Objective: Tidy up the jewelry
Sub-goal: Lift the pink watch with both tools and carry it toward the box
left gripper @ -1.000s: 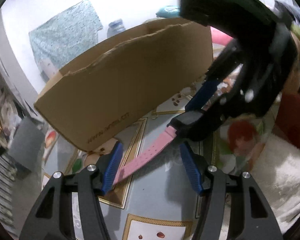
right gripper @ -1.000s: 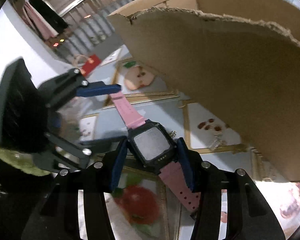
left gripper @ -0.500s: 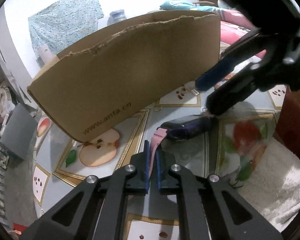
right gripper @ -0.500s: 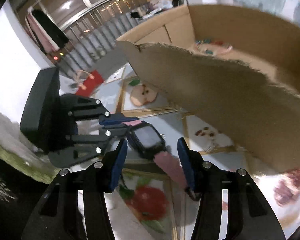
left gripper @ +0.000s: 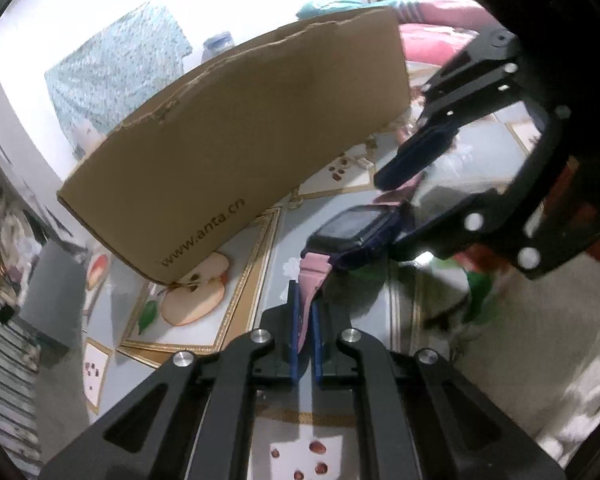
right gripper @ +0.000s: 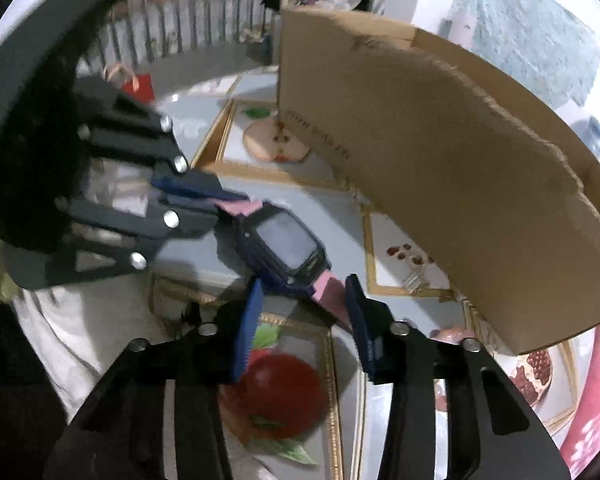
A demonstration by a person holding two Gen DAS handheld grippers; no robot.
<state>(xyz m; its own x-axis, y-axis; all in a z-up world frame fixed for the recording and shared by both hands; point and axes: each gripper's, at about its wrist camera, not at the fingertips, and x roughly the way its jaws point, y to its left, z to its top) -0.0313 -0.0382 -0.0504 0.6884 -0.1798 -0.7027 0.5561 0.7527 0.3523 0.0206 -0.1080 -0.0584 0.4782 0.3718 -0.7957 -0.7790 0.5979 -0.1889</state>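
Observation:
A watch (left gripper: 356, 236) with a dark square case and pink straps hangs over the fruit-patterned tablecloth (left gripper: 256, 276). My left gripper (left gripper: 305, 292) is shut on one pink strap. In the right wrist view the watch (right gripper: 284, 246) faces up, and the left gripper (right gripper: 228, 200) pinches the strap end on its far left side. My right gripper (right gripper: 304, 300) has the other pink strap between its blue fingers (right gripper: 246, 320); its jaws are closing, and a gap still shows on the left side of the strap. The right gripper (left gripper: 404, 200) reaches in from the right in the left wrist view.
A brown cardboard box (left gripper: 240, 152) with a torn upper edge stands just behind the watch, seen again as the box (right gripper: 440, 168) on the right. A small clear trinket (right gripper: 414, 280) lies by its base. White fluffy cloth (left gripper: 560, 360) covers the near right side.
My left gripper closed on the pink strap. My right gripper let go of the watch case, drew back to the other strap, rolled, and its jaws are narrowing.

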